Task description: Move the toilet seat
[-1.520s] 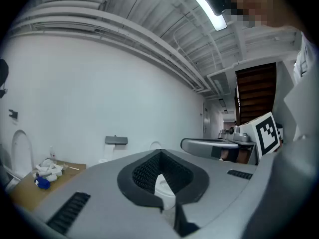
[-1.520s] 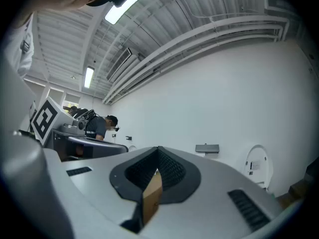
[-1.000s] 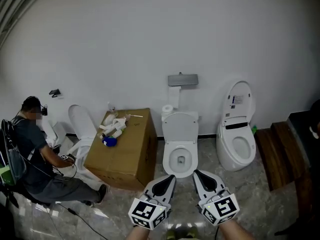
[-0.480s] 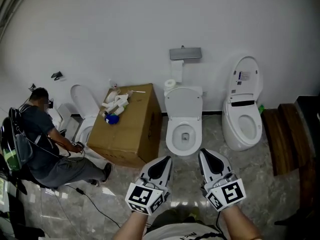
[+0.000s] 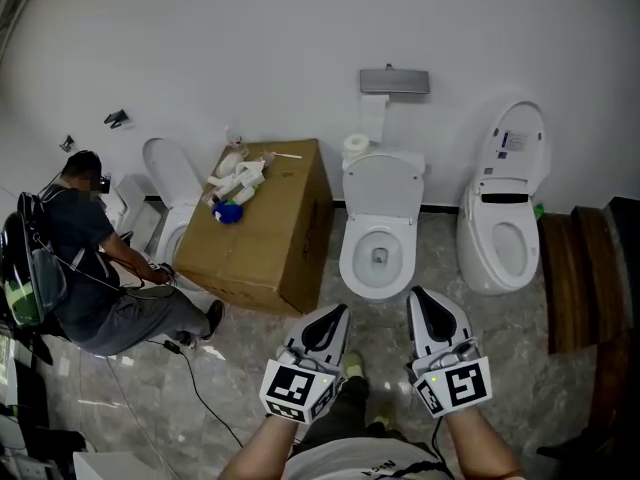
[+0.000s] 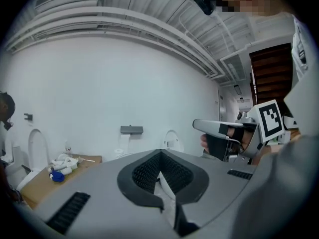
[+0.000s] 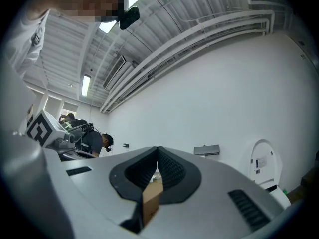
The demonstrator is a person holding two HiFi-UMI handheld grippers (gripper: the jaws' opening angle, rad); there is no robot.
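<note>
The white toilet (image 5: pixel 377 253) stands against the wall in the head view, with its seat and lid (image 5: pixel 384 191) raised upright against the tank. My left gripper (image 5: pixel 333 314) and right gripper (image 5: pixel 424 296) are side by side just in front of the bowl, above the floor and apart from the toilet. Both are shut with nothing between the jaws. In the left gripper view the left gripper (image 6: pixel 159 156) has its tips together, and the right gripper (image 6: pixel 222 129) shows beside it. In the right gripper view the right gripper (image 7: pixel 158 154) also has its tips together.
A large cardboard box (image 5: pixel 268 230) with small items on top stands left of the toilet. A second toilet (image 5: pixel 503 230) with its lid up is on the right, beside wooden steps (image 5: pixel 582 273). A person (image 5: pixel 85 268) crouches at the far left by a third toilet (image 5: pixel 170 183).
The head view has swung, so the toilets now sit higher and further right in the picture. Both grippers stay shut and side by side, a little further from the bowl.
</note>
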